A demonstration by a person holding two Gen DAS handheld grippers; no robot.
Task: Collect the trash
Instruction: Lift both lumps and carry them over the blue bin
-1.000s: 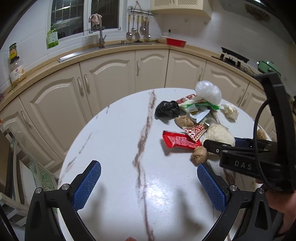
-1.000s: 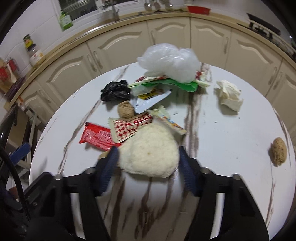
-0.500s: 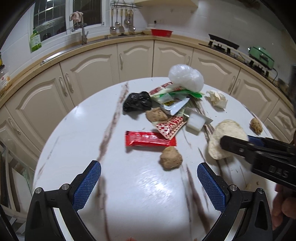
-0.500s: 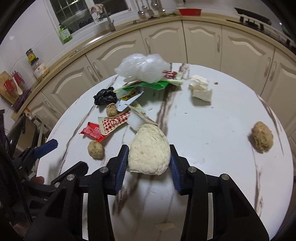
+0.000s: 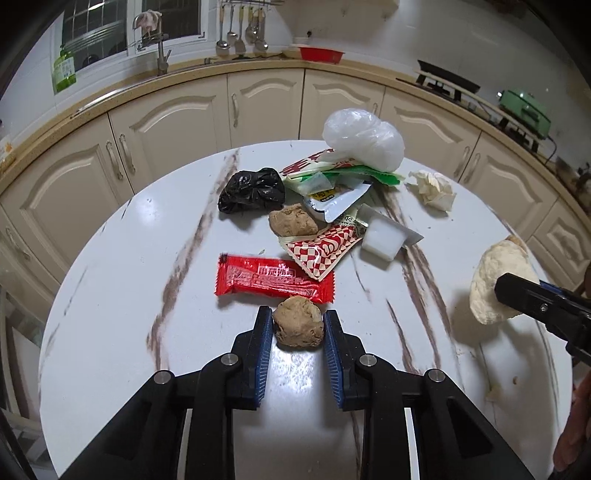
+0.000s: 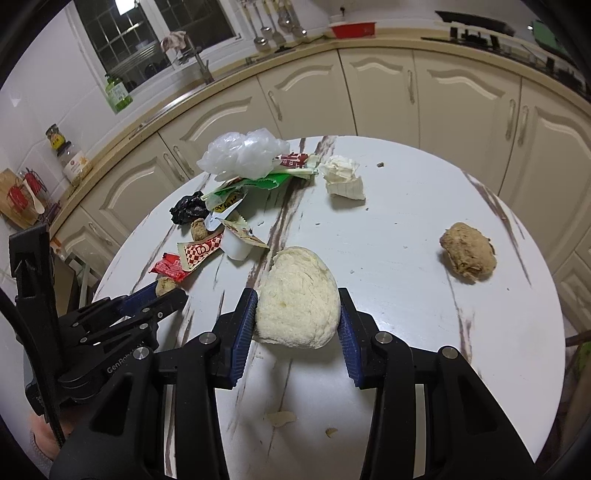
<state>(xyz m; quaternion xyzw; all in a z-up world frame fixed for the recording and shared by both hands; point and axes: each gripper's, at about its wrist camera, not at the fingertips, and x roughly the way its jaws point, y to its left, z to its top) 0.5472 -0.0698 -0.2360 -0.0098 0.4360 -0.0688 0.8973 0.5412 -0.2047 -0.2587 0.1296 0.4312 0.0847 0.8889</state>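
Brown lump (image 5: 298,327) between left jaws, right jaws gripping bread (image 6: 297,297)

On the table (image 5: 110,332), a lump (image 5: 298,326) sits between the left gripper's (image 5: 298,323) fingers, a wrapper (image 5: 273,279) just behind it. Farther back lies the trash pile, a bag (image 5: 364,138) on top. The bun (image 6: 297,297) sits between the right gripper's (image 6: 297,314) fingers, another lump (image 6: 467,253) to its right.

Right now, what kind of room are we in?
Most likely a home kitchen. A sink tap sits under a window, ladles hang on the wall, and cream cabinets curve behind the round table with the trash.
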